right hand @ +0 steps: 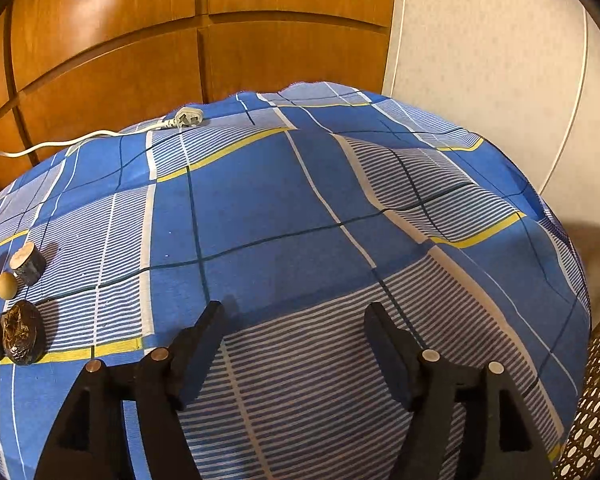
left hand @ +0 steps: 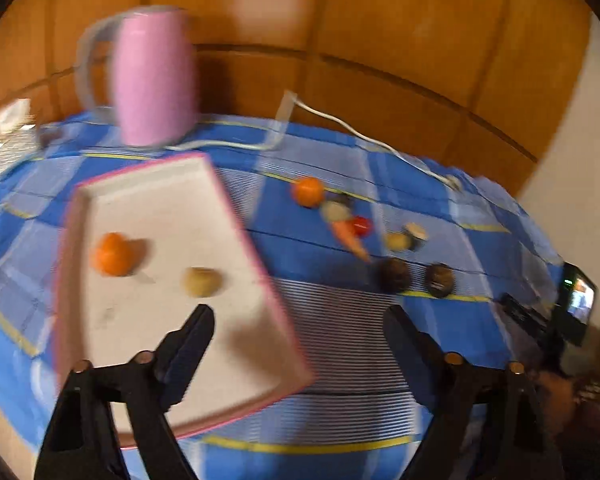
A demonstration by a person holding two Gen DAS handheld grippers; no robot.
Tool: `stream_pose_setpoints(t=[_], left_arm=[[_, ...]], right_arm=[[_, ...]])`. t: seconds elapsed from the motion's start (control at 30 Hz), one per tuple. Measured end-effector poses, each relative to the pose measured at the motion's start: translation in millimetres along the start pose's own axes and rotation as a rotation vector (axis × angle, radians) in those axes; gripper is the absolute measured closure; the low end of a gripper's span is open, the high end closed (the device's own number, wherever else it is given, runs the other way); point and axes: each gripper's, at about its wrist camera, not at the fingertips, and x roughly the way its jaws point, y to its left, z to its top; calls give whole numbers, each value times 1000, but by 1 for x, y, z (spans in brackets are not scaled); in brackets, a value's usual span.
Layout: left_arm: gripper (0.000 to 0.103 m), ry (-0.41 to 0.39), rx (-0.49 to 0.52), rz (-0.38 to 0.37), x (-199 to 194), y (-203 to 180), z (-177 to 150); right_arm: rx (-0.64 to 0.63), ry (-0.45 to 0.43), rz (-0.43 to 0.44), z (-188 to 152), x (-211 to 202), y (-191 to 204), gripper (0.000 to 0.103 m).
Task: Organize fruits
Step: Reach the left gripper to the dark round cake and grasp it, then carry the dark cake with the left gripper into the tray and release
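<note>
No text, label, brand, number or sign can be read in either view. The small lit screen (left hand: 581,301) at the right edge of the left wrist view is too blurred to read.

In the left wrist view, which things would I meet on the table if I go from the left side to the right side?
Orange on the tray → yellowish fruit on the tray → orange on the cloth → carrot → small pale fruit → dark brown fruit.
</note>
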Motion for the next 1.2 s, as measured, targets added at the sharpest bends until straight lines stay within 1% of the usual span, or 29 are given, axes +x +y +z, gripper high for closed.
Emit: stream_pose_setpoints(t=[0.1, 0.13, 0.2, 0.33, 0.57, 0.77, 0.8, 0.83, 0.87, 0.93, 1.2], left_arm=[[31, 57, 45, -65, 22, -27, 12], [36, 74, 49, -84, 26, -33, 13], [40, 130, 45, -131, 45, -46, 19], [41, 216, -11, -184, 77, -57, 27], [41, 251, -30, -145, 112, -75, 40], [41, 297, -57, -74, 146, -79, 40], [41, 282, -45, -67, 147, -80, 39], [55, 265, -24, -53, 146, -82, 39], [59, 257, -3, -46, 146, -83, 37], [60, 237, 5, -64, 142, -80, 32], [60, 226, 51, -102, 111, -70, 3]], right_arm=[[1, -2, 1, 0, 1, 0, 29], [1, -3, 3, 0, 2, 0, 29], [1, -5, 3, 0, 2, 0, 29], [3, -7, 7, -1, 2, 0, 27], [4, -10, 12, -2, 1, 0, 26], [5, -10, 12, -2, 1, 0, 26], [5, -10, 12, -2, 1, 0, 26], [5, -11, 12, -2, 1, 0, 26], [5, -10, 13, -2, 1, 0, 25], [3, -11, 12, -2, 1, 1, 25], [2, -12, 11, -2, 2, 1, 25]])
